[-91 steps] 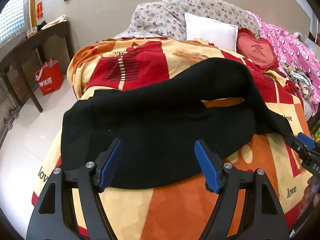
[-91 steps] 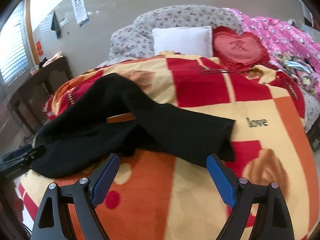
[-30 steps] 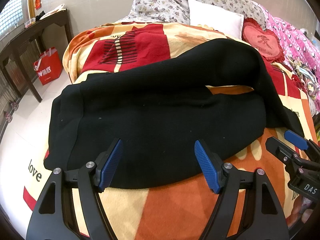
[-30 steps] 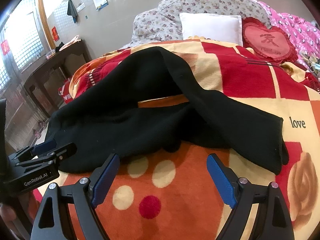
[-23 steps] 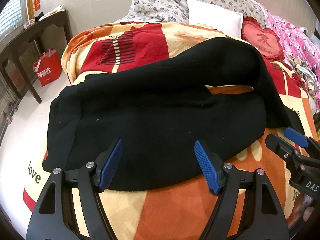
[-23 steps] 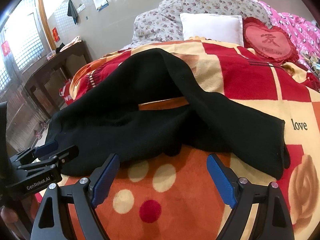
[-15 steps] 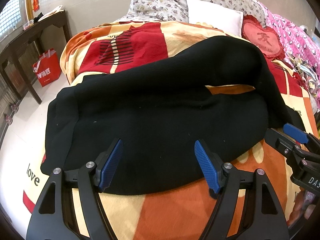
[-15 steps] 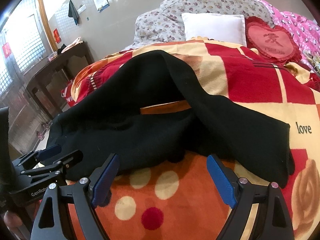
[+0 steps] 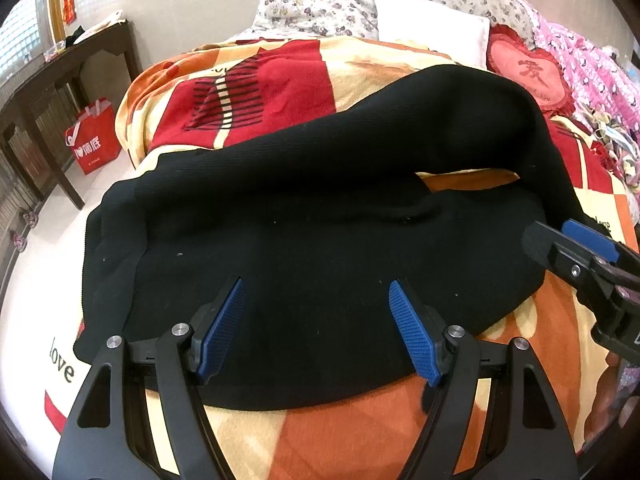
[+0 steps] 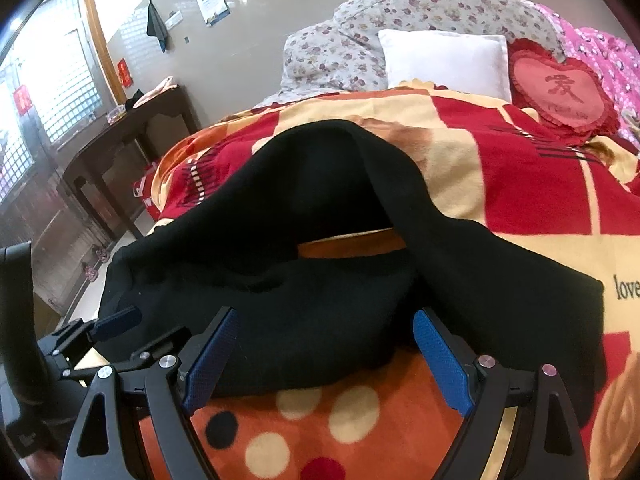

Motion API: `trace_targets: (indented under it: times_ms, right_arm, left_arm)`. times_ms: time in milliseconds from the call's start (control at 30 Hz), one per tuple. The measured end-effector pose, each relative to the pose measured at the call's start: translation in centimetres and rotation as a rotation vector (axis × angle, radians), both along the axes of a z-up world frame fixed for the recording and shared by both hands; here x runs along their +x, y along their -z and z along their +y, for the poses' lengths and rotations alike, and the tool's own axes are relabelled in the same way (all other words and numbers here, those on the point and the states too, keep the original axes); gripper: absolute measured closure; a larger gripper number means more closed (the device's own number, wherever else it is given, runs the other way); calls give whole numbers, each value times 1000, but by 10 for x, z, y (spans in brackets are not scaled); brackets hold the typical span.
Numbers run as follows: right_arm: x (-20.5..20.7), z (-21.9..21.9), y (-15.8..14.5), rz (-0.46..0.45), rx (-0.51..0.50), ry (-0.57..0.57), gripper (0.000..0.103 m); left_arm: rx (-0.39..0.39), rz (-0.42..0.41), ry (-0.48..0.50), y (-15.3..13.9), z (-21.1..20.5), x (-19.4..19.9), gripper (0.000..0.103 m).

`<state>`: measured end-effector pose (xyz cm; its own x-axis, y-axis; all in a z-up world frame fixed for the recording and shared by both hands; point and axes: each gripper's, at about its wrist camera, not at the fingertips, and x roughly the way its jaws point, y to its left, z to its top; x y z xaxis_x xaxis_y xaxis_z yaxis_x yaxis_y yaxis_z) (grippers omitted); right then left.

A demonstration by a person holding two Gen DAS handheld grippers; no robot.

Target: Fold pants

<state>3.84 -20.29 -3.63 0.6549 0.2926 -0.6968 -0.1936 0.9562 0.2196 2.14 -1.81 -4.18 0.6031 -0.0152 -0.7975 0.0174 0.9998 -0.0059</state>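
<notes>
Lying on the patterned blanket (image 9: 256,92) of the bed, the black pants (image 9: 320,240) run with their long axis from 9 to 3 o'clock across both wrist views, one leg arching up toward 1 o'clock and doubling back. Both left tongs (image 9: 316,320) and right tongs (image 10: 324,356) are spread wide and pinch nothing, each hovering at 6 o'clock over the near hem. Judging by this, the left tongs sit nearer the waist end, the right tongs nearer the leg ends.

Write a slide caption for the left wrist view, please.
Open left gripper poised over black pants on a patterned blanket, right gripper alongside.
</notes>
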Motion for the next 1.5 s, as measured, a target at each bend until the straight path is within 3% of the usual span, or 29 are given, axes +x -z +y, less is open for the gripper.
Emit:
trace_targets:
  times_ms: [500,667,867,1233,1300,1367,1500]
  right_arm:
    - [28,-24,16,50,-20,64,15]
    - [27,-35,16,52,21,70,16]
    - [43,-52,8,29,-86,165,24]
    - [120,-32,-36,-162,-392,226,24]
    - [136,-31,-34,-148,-396,203,24]
    - [148,-34,-24,-44,-364,155,24]
    - [118,-53,-24,-48,-266,140,24]
  left_arm:
    - [-2,23,-2,7,0,8,28]
    - [-2,25,4,7,-2,10,29]
    - [7,33,10,9,-5,14,29]
    - [27,45,6,12,-8,22,28]
    - [30,52,5,13,-9,24,28]
    - [28,56,5,14,-9,25,28]
    - [19,55,4,15,-8,24,29]
